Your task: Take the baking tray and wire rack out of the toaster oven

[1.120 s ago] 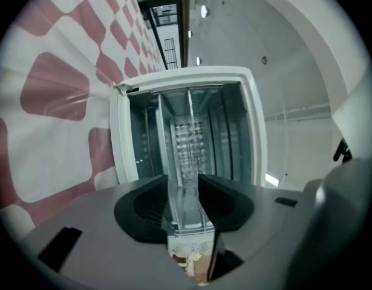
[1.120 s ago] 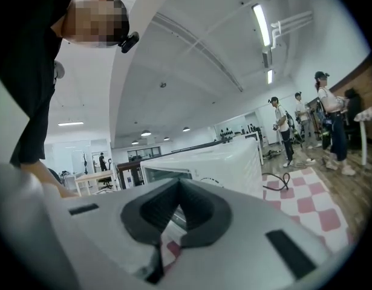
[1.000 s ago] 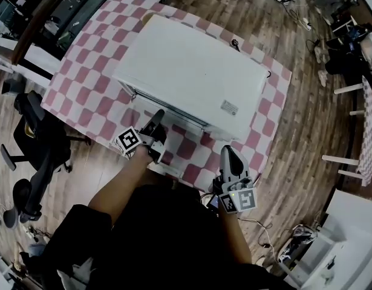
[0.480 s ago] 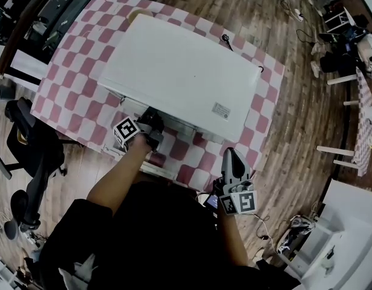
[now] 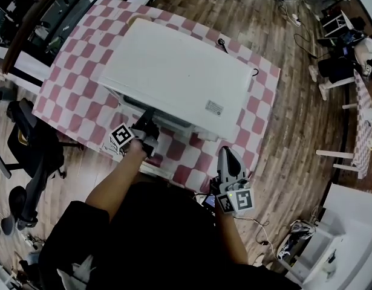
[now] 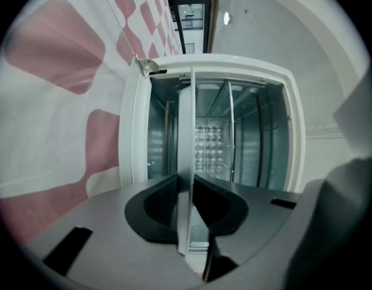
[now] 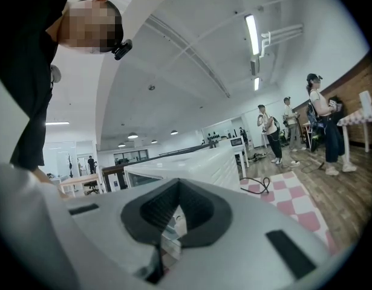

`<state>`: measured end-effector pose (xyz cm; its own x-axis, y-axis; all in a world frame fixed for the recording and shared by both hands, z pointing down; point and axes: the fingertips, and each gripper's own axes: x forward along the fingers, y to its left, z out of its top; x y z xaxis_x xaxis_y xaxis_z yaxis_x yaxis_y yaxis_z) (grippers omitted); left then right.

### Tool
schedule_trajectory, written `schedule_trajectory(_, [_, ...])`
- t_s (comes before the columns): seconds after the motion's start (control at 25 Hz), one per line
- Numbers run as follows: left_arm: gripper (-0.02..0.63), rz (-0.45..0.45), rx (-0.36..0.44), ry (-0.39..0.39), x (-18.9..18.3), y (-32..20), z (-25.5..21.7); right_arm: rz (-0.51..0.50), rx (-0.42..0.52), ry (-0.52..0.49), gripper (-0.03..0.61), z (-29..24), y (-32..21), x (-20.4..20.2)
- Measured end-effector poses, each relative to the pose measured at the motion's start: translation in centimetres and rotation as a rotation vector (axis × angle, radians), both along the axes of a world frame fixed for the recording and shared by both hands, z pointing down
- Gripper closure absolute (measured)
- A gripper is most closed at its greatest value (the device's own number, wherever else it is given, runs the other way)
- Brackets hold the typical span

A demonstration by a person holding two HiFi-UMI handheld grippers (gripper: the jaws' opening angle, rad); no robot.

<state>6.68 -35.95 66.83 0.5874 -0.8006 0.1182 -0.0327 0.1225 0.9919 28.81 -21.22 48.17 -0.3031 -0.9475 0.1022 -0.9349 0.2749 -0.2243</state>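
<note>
So the worktop (image 5: 264, 119) is covered pretty much edge to edge by a pink-and-white checked cloth (image 5: 71, 95), and the whole thing stands on a wood plank floor (image 5: 306, 144). Sitting right on the cloth is the big white toaster oven (image 5: 179, 71), which hogs most of the middle. A thin black cable (image 5: 222, 43) lies on the cloth just beside the oven's far side. Something tan (image 5: 140, 19) pokes out at the oven's far left corner, can't tell what.

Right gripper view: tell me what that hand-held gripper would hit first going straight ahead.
Most likely the white box-shaped toaster oven, somewhere along its front, though depth is unclear.
</note>
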Motion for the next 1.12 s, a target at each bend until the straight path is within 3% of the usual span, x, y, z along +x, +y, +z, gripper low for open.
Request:
schedule_trajectory(0.32, [0.549,-0.032,-0.046,-0.021,-3.0,5.7,0.0,-0.09,0.042,-0.015,0.575,-0.8,1.0,-0.9])
schedule_trajectory(0.8, [0.543,-0.08,-0.096,-0.038,-6.8,16.2,-1.1,-0.295,0.092,-0.051,0.575,-2.1,4.4,-5.7])
schedule_trajectory(1.12, [0.543,-0.213,-0.069,-0.027,-14.2,22.9,-1.9,-0.384,0.096,-0.089,0.575,-1.0,6.0,-9.6])
